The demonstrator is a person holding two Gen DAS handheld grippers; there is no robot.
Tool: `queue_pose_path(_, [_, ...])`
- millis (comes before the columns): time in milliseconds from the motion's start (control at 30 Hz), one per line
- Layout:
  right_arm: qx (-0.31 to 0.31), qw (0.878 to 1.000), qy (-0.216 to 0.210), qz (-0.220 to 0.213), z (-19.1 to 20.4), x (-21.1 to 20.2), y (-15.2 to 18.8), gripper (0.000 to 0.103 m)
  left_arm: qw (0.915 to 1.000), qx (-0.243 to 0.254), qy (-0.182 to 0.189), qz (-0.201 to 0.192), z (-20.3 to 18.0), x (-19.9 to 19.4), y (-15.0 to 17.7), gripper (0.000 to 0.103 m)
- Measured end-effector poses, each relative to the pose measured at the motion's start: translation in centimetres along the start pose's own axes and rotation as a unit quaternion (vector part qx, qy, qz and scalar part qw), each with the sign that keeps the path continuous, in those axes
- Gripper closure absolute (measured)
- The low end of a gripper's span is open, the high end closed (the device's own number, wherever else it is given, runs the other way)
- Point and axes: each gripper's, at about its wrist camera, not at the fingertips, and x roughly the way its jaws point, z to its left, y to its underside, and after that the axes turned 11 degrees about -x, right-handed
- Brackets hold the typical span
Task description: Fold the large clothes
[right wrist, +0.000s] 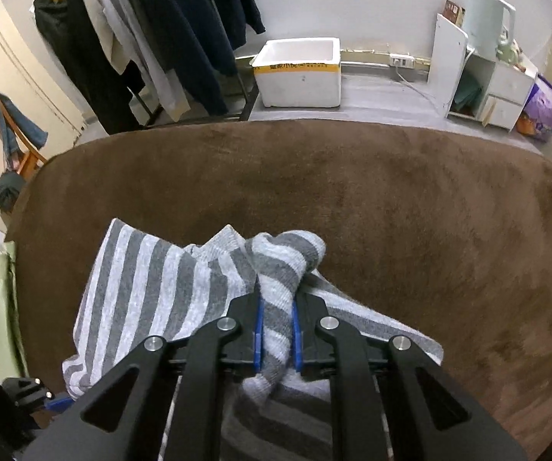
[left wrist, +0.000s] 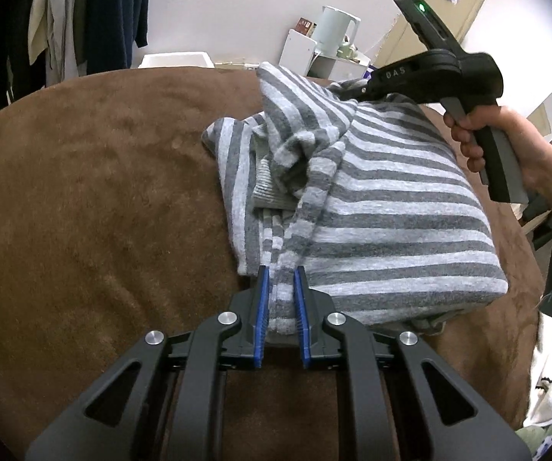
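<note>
Fingers of the left gripper (left wrist: 280,309) are clamping a narrow bunched strip of the striped garment (left wrist: 383,207), the blue pads (left wrist: 261,319) pressing in on either side of the fabric at the garment's near edge, low over the brown blanket (left wrist: 84,211). Across the bundle, the right gripper (right wrist: 276,326) is doing much the same at the far edge: its jaws are closed on a twisted roll of grey-and-white cloth that is poking out ahead of the fingertips, and in the left wrist view the same tool is showing from outside, held in the person's right hand (left wrist: 483,138) with its tip buried in the raised fabric. Between the two grips a ridge of cloth is standing up from the pile, sagging and rumpled in the middle, while the rest of the garment is lying beneath it as a thick, roughly rectangular stack with a ribbed edge peeking out near the left side. Judging by that stack, the folding is looking well advanced: the body is already doubled into a compact block, and what is being carried now seems to be a last flap or sleeve that is not yet laid flat. Left to do, as far as this shows, are setting that ridge down and smoothing the lumpy centre. Beyond the blanket, hanging clothes (right wrist: 168,30), a white foam box (right wrist: 299,73) and a small white cabinet (right wrist: 479,84) are sitting along the wall
</note>
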Motion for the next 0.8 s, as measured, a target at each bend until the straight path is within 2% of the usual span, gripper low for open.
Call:
queue_pose_path(67, [-0.005,1.000,0.007,-0.007,0.4,-0.5,-0.1,0.088,1.0000,-0.003,0.009,0.001,0.1,-0.3,-0.2,0.087])
queue_pose_path(133, [-0.008,0.999,0.005,-0.032,0.6,-1.8,0.1,0.079,0.9998,-0.008,0.021,0.003,0.1,-0.8,-0.7,0.084])
queue_pose_path(167, [-0.008,0.999,0.001,-0.049,0.5,-3.0,0.4,0.075,0.9996,-0.009,0.025,0.001,0.3,-1.2,-1.0,0.078])
queue_pose_path(200, [-0.006,0.998,-0.004,-0.062,0.5,-3.9,0.8,0.066,0.9996,-0.011,0.026,-0.002,0.4,-1.6,-1.2,0.072])
queue_pose_path(233, [-0.004,0.997,-0.012,-0.078,0.5,-5.1,1.2,0.057,0.9995,-0.015,0.027,-0.007,0.5,-2.1,-1.6,0.057])
queue_pose_path(267, [-0.002,0.995,-0.020,-0.102,0.5,-6.9,2.0,0.053,0.9994,-0.017,0.029,-0.013,0.5,-2.4,-2.1,0.051])
queue_pose_path(367, [0.029,0.987,-0.060,-0.146,-0.2,-10.3,4.4,0.029,0.9978,-0.034,0.047,-0.033,1.0,-3.8,-3.6,0.025])
queue_pose_path(433, [0.068,0.978,-0.104,-0.166,-1.2,-11.6,6.4,0.017,0.9966,-0.044,0.058,-0.038,1.3,-3.8,-4.7,0.019])
queue_pose_path(567, [0.148,0.958,-0.175,-0.171,-3.4,-11.5,11.1,0.016,0.9947,-0.052,0.087,-0.020,1.5,-2.2,-6.0,0.018])
queue_pose_path(733, [0.241,0.935,-0.221,-0.136,-5.9,-7.9,16.4,0.015,0.9938,-0.040,0.102,0.016,0.5,1.6,-6.6,0.018])
queue_pose_path(800, [0.280,0.917,-0.251,-0.134,-6.7,-6.4,18.3,0.015,0.9935,-0.035,0.104,0.029,0.3,2.9,-6.8,0.018])
